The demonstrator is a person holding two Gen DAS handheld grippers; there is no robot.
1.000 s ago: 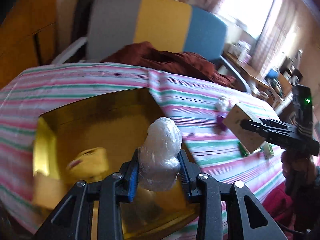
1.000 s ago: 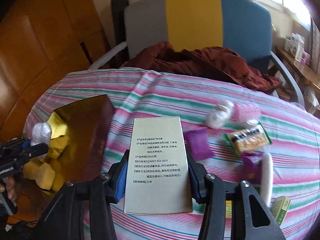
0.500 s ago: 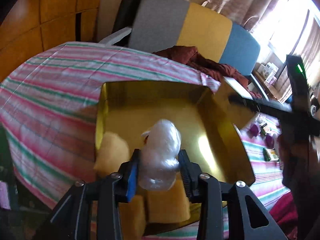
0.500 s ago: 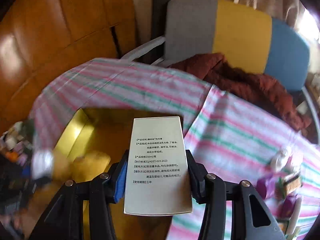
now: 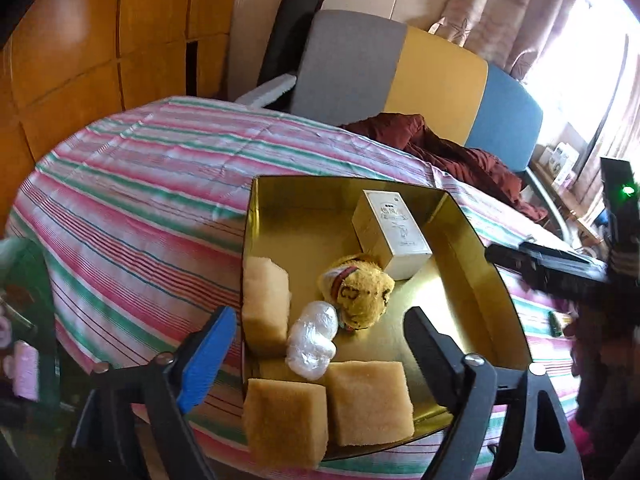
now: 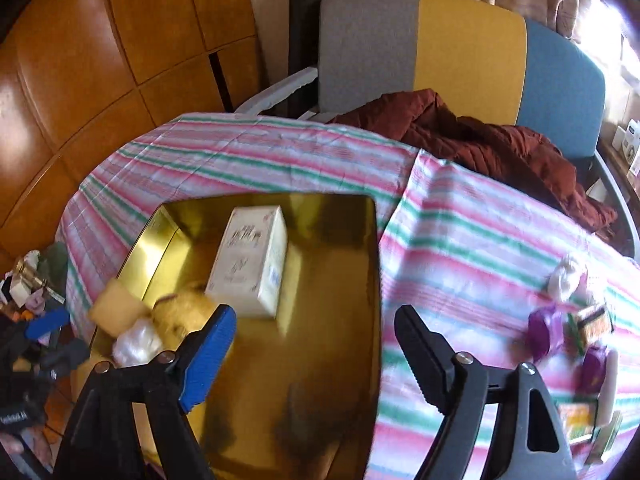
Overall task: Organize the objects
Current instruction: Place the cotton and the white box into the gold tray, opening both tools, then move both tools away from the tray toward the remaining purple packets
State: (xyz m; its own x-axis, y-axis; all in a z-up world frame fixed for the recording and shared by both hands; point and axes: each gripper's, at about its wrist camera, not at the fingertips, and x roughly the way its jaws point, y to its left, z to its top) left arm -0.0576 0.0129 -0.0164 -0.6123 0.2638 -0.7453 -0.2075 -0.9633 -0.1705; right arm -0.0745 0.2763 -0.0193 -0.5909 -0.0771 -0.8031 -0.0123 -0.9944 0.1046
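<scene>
A gold box sits on the striped table. In it lie a white plastic-wrapped bundle, a cream carton, a yellow plush toy and three tan sponge blocks. My left gripper is open and empty, just above the bundle. My right gripper is open and empty over the gold box, with the carton lying just beyond its fingers. The bundle and plush toy show at the left of the right wrist view.
Purple packets, a snack packet and white wrapped items lie on the striped cloth to the right of the box. A chair with a dark red garment stands behind the table. Clutter sits beyond the table's left edge.
Both grippers have opened. The white bundle dropped from my left gripper into the gold box, and the carton left my right gripper and now lies in the box.
</scene>
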